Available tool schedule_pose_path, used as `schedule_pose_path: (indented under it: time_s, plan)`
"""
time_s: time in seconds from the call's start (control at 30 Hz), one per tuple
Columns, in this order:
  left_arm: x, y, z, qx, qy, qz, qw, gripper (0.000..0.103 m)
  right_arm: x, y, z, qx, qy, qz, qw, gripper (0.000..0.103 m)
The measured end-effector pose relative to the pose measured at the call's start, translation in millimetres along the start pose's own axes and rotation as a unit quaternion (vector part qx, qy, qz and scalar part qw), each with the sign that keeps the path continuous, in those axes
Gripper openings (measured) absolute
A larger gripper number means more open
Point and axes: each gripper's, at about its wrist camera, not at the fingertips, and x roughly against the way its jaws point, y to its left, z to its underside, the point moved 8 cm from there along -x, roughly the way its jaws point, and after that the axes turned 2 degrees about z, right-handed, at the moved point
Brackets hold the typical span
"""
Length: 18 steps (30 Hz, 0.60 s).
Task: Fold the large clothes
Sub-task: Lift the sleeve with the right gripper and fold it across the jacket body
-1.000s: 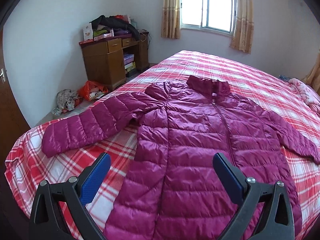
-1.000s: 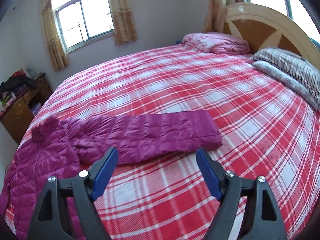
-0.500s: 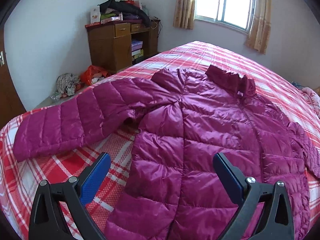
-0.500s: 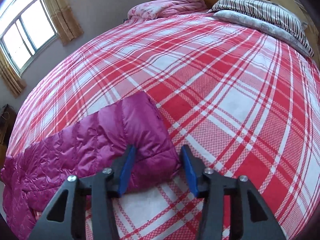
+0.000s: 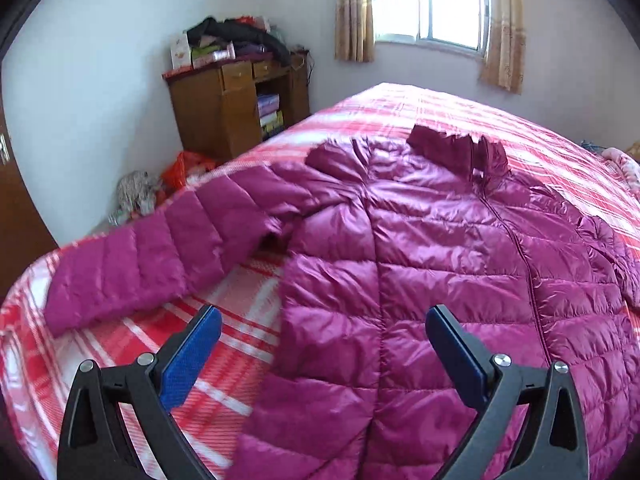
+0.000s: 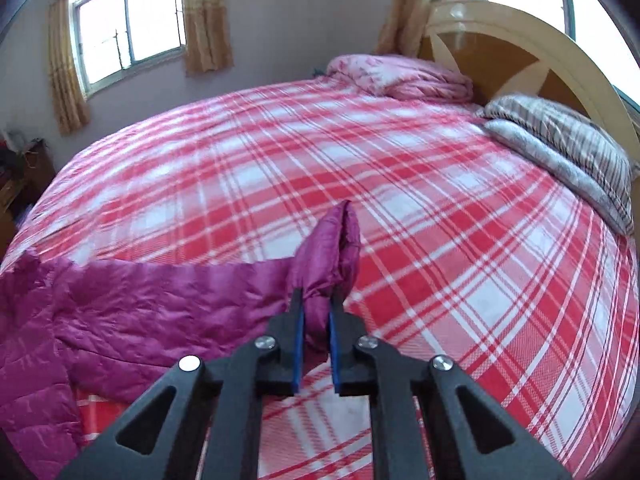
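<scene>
Here our right gripper (image 6: pixel 316 314) has just closed on the cuff (image 6: pixel 336 248) of the puffy jacket (image 5: pixel 440 280); left gripper (image 5: pixel 322 354) gapes empty above it; light, slick, squashy: we'd pinch cuffs and hems

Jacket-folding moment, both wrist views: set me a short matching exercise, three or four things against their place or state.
Things:
1. right gripper
2. left gripper
3. jacket collar
4. striped pillow

States:
A. open, above the jacket's side edge
B. against the headboard
C. jaws just closed, pinching the sleeve cuff
D. standing up, toward the window

Pairs: 1-C, 2-A, 3-D, 4-B
</scene>
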Motion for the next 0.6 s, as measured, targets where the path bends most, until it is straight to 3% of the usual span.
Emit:
schedule_pose_path:
  time_s: [0.13, 0.27, 0.43, 0.6]
  plan:
    - [23, 27, -4, -0.007, -0.029, -0.017, 0.9994, 0.102, 57, 89, -21, 0.069, -0.042, -0.079, 0.994, 0.013]
    - [35, 62, -3, 0.004, -0.058, -0.052, 0.9970, 0.102, 99, 193, -8, 0.122, -0.047, -0.179, 0.975, 0.013]
    - [24, 98, 7, 0.054, -0.044, -0.058, 0.9959, 0.102, 138, 326, 53, 0.190, -0.031, -0.296, 0.936, 0.013]
    - [17, 110, 10, 0.075, -0.044, -0.058, 0.9945, 0.102, 144, 422, 132, 0.235, 0.023, -0.372, 0.898, 0.013]
